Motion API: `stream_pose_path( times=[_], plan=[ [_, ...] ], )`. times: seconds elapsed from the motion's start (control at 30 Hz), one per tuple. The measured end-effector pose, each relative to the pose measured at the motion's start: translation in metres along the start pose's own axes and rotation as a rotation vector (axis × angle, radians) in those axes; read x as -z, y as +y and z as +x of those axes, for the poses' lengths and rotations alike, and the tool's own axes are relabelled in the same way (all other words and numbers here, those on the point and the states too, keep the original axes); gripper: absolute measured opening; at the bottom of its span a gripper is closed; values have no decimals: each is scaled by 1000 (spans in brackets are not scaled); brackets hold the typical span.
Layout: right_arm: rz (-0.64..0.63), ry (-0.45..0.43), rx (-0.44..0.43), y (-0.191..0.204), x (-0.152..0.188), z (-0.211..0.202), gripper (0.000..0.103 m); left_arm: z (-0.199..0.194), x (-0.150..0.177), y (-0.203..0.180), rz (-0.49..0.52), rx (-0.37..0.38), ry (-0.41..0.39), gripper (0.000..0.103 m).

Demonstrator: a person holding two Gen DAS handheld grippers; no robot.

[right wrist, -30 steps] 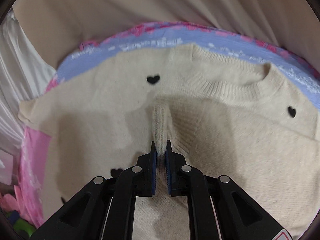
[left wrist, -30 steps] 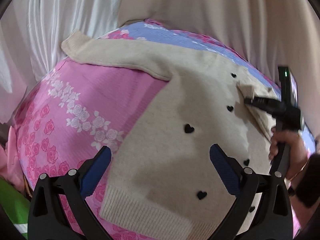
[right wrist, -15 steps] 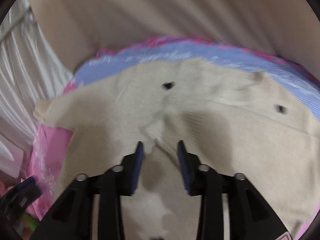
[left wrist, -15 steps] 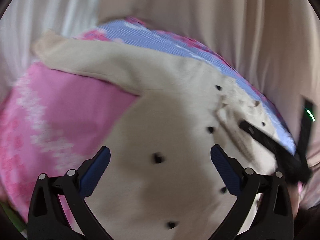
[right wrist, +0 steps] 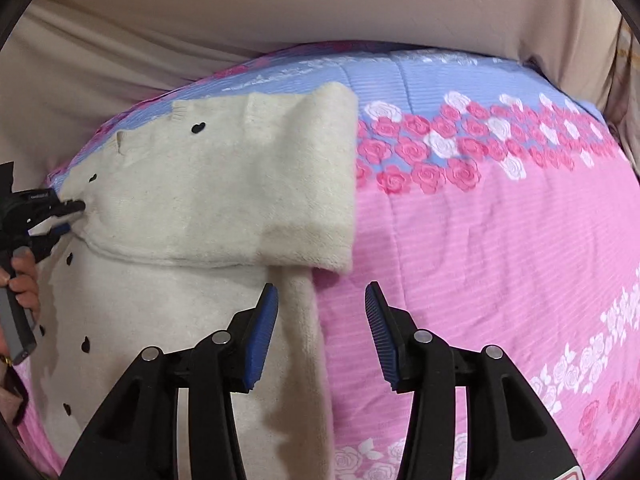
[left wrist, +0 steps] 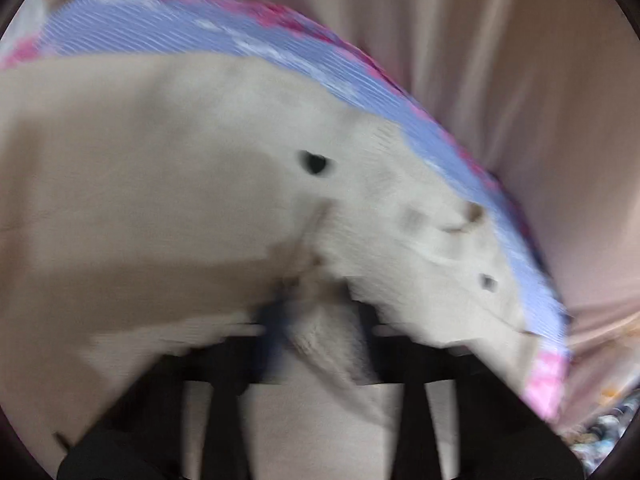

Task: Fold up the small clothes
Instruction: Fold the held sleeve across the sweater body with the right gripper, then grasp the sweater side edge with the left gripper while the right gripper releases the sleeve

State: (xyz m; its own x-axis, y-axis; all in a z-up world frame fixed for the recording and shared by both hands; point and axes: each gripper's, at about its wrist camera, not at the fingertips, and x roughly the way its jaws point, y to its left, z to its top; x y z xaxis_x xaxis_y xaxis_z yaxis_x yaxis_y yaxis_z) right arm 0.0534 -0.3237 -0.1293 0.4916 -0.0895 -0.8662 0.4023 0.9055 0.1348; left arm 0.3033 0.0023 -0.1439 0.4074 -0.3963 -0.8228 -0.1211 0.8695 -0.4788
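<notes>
A cream knit sweater (right wrist: 224,200) with small black hearts lies on a pink and blue floral blanket (right wrist: 500,240). Its right part is folded over the body, fleecy inside up. My right gripper (right wrist: 322,312) is open and empty, above the sweater's right edge. In the right wrist view my left gripper (right wrist: 70,216) is at the far left with its fingertips on the fold's end, narrowly apart. The left wrist view is blurred: the sweater (left wrist: 180,168) fills it, and a cream fold lies between the left gripper's (left wrist: 320,320) dark fingers.
Beige cloth (right wrist: 280,12) hangs behind the bed. The blanket's far edge runs below it. A hand (right wrist: 20,276) holds the left gripper's handle at the left border.
My right gripper has let go of the sweater cuff, opened and swung right. My left gripper has moved forward onto the folded part and narrowed around it.
</notes>
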Motion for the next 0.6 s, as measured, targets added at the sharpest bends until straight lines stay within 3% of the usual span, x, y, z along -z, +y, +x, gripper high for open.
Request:
stream_pose_path(
  times=[0.2, 0.33, 0.4, 0.47, 0.6],
  plan=[
    [1, -7, -18, 8, 0, 30, 47, -38, -18, 21, -57, -80, -136, 1],
    [40, -15, -27, 10, -5, 40, 47, -41, -26, 31, -64, -109, -120, 1],
    [51, -13, -34, 8, -7, 41, 47, -34, -25, 35, -99, -64, -41, 11],
    [52, -13, -41, 6, -7, 39, 47, -20, -14, 32, -115, -49, 55, 52],
    [53, -13, -39, 2, -4, 36, 47, -4, 6, 15, -92, -41, 70, 56]
  ],
)
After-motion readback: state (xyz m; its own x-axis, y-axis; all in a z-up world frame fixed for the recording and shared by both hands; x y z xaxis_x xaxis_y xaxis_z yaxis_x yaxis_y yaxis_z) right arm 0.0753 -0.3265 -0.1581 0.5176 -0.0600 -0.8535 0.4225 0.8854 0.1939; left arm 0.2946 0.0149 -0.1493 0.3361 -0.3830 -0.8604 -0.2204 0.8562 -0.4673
